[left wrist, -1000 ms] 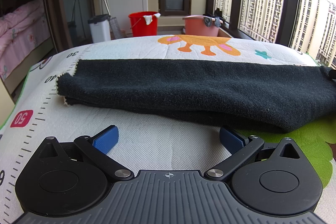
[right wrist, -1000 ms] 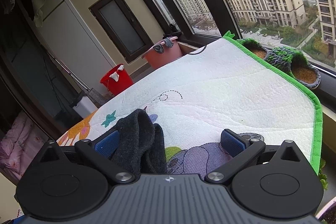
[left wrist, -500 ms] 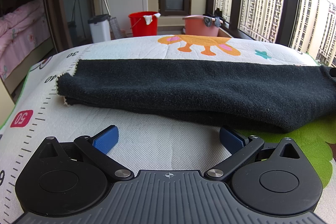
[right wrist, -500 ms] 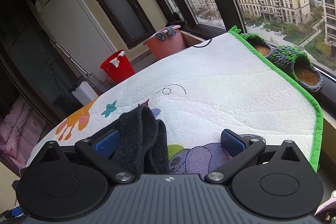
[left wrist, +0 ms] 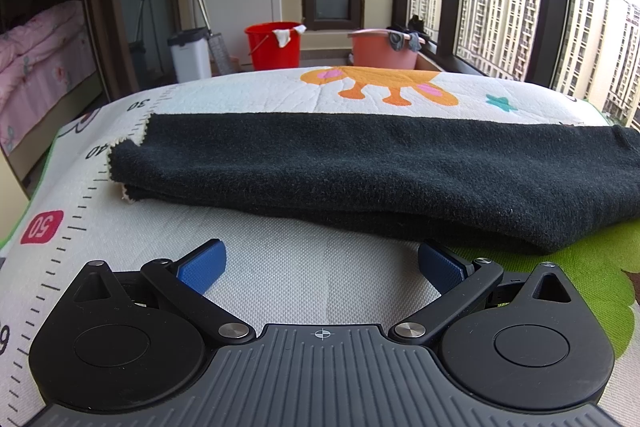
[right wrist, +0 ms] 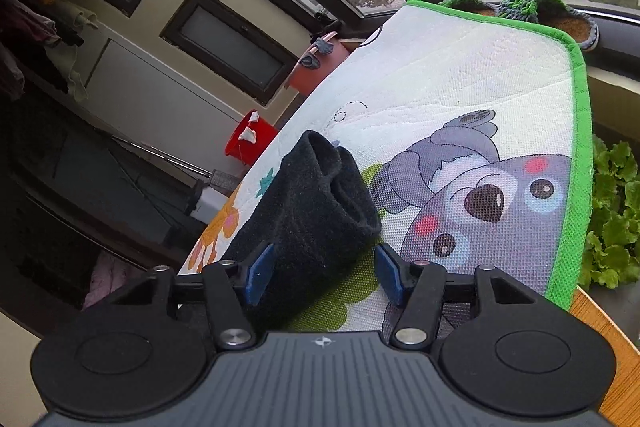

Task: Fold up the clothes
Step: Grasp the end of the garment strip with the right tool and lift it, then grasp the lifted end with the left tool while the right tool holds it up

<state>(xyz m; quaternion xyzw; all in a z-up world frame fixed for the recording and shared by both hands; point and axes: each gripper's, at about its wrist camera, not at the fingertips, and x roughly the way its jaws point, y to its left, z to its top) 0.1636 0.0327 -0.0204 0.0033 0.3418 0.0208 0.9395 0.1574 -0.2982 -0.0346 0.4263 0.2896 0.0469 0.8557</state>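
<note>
**Jaws closing round the cloth end**

Dark cloth lies folded lengthwise across the mat. Left gripper sits just before its near edge, jaws spread, nothing between. Right gripper has been narrowing; the cloth's end sits between its jaws, the right pad clear of it.

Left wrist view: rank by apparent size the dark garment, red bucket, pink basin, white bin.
1. dark garment, by far the largest; it is also nearest the camera.
2. red bucket and pink basin: look alike, not ranked.
3. white bin, smallest, though only slightly.
</note>
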